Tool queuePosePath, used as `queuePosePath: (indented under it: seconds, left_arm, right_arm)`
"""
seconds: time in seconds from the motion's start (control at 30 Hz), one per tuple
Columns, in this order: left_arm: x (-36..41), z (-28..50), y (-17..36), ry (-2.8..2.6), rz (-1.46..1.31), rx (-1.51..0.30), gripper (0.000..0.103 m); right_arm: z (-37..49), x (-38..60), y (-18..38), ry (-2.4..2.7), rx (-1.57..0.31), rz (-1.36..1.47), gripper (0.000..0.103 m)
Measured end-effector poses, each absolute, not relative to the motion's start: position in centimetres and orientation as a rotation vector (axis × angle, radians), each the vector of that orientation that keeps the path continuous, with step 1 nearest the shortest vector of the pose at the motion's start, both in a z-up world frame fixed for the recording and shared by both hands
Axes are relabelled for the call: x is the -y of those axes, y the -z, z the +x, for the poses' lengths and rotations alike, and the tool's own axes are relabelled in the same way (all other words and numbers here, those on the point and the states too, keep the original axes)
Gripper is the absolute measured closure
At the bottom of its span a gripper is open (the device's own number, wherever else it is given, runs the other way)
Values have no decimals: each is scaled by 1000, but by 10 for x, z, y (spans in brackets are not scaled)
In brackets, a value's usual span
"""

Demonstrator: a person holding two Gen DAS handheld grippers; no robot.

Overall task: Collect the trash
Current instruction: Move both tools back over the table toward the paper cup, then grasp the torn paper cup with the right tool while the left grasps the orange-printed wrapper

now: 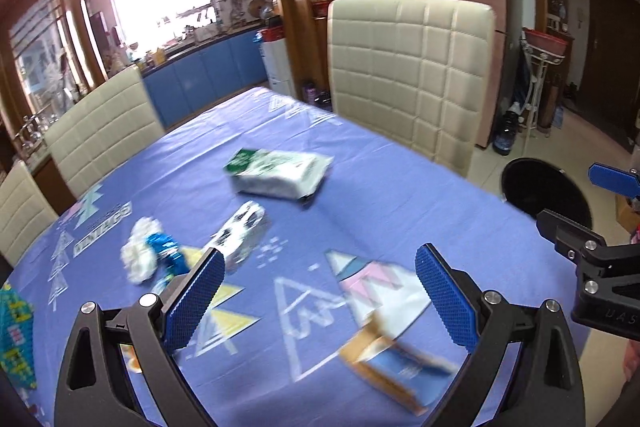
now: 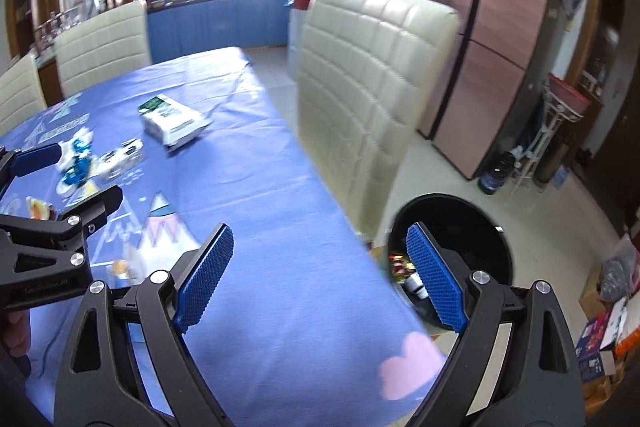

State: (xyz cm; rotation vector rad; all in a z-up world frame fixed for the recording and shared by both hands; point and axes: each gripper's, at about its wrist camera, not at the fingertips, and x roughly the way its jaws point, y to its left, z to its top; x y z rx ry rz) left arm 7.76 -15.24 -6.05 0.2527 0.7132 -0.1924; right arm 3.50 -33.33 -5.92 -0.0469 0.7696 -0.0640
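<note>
Your left gripper point(image 1: 320, 299) hangs wide and empty over the blue tablecloth point(image 1: 360, 195), with the green-and-white pack point(image 1: 280, 173) beyond it, a black-and-white wrapper point(image 1: 240, 231) and a blue-and-white crumpled wrapper point(image 1: 154, 255) nearer its left finger, and a blurred brown-edged carton point(image 1: 394, 363) just under its right finger. Your right gripper point(image 2: 320, 275) is also spread wide and holds nothing, straddling the tablecloth's edge with its right finger over the black bin point(image 2: 472, 227) on the floor beside the table, where some trash already lies.

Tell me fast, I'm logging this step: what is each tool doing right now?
Left tool: open, holding nothing, over the table.
Right tool: open, holding nothing, by the bin.
</note>
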Motion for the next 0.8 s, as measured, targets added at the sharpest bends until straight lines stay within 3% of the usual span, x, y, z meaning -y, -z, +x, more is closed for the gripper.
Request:
queuePosePath:
  seconds: [0.63, 0.7, 0.8]
  left_arm:
    - [-14, 58, 106, -133, 104, -847, 9]
    - [-18, 56, 110, -133, 96, -855, 9]
    - [-21, 54, 116, -123, 92, -863, 9]
  right_arm:
    - [39, 194, 110, -296, -877, -181, 16]
    - [38, 191, 118, -303, -900, -187, 20]
    - [40, 192, 129, -311, -955, -179, 47]
